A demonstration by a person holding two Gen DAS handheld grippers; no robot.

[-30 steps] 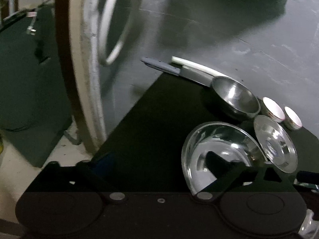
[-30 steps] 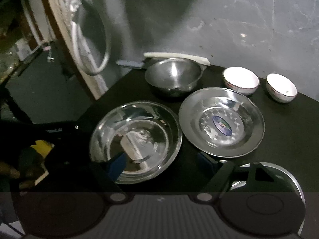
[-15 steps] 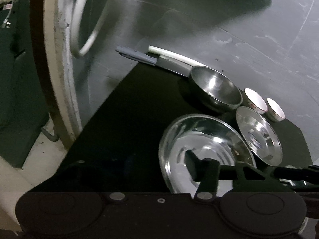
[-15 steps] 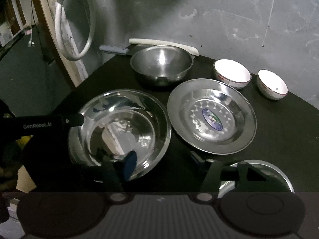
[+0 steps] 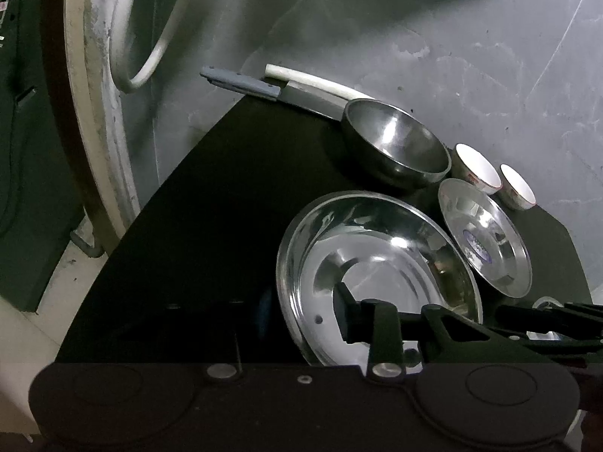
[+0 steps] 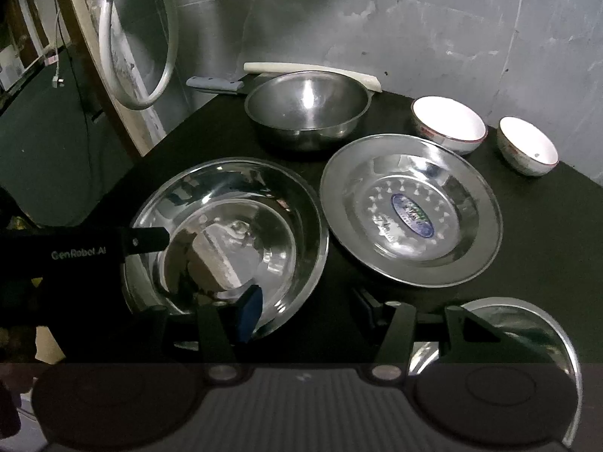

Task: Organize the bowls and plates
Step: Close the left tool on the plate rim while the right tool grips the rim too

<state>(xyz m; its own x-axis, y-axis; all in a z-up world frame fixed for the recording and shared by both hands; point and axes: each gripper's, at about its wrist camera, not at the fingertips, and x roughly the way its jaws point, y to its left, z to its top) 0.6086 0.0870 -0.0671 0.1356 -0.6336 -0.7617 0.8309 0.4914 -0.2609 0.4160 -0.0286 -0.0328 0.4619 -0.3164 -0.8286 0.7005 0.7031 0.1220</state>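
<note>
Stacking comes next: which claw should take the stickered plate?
Right, probably. The right claw is open just short of the near rim of the stickered plate; the left claw sits beyond the deep dish, on its far side.

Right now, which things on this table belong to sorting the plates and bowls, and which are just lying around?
For the job: deep steel plate, stickered steel plate, steel bowl, two white bowls, third plate at the near edge.

Lying about: knife, white board, hose.
</note>
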